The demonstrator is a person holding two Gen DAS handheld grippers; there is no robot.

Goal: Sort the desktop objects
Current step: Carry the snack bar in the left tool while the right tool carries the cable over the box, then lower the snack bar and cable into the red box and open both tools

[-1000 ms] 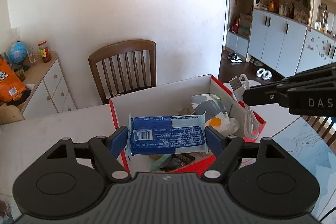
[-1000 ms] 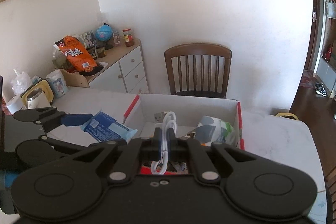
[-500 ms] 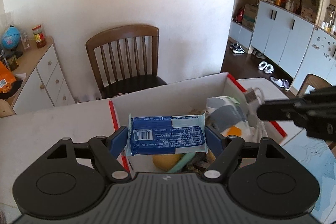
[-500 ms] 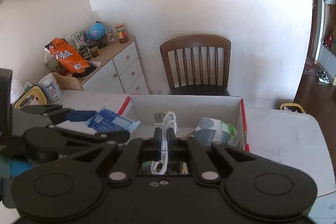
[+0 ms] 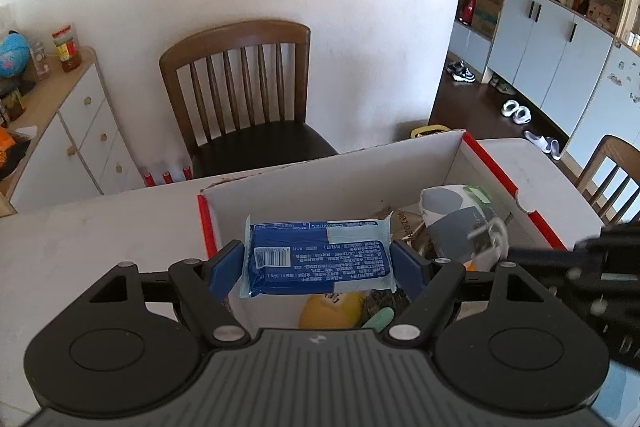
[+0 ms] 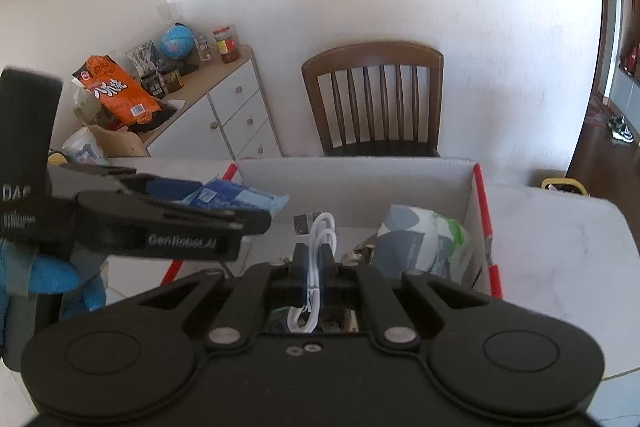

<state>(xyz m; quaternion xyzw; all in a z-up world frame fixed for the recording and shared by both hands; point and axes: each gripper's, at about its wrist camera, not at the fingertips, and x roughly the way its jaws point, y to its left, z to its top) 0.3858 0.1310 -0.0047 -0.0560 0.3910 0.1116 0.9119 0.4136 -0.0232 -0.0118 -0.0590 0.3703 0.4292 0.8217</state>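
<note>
While both loads hang over the box (image 5: pixel 496 175), left gripper (image 5: pixel 320 263) clamps a blue packet (image 5: pixel 320 259), right gripper (image 6: pixel 316 259) pinches a white cable (image 6: pixel 320 231); release pending.

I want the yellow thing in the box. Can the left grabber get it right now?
Probably not: the left gripper is shut on the blue packet, which hangs right over the yellow thing in the box.

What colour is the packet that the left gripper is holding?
The packet is dark blue with a pale blue end and white print, clearest in the left wrist view.
</note>
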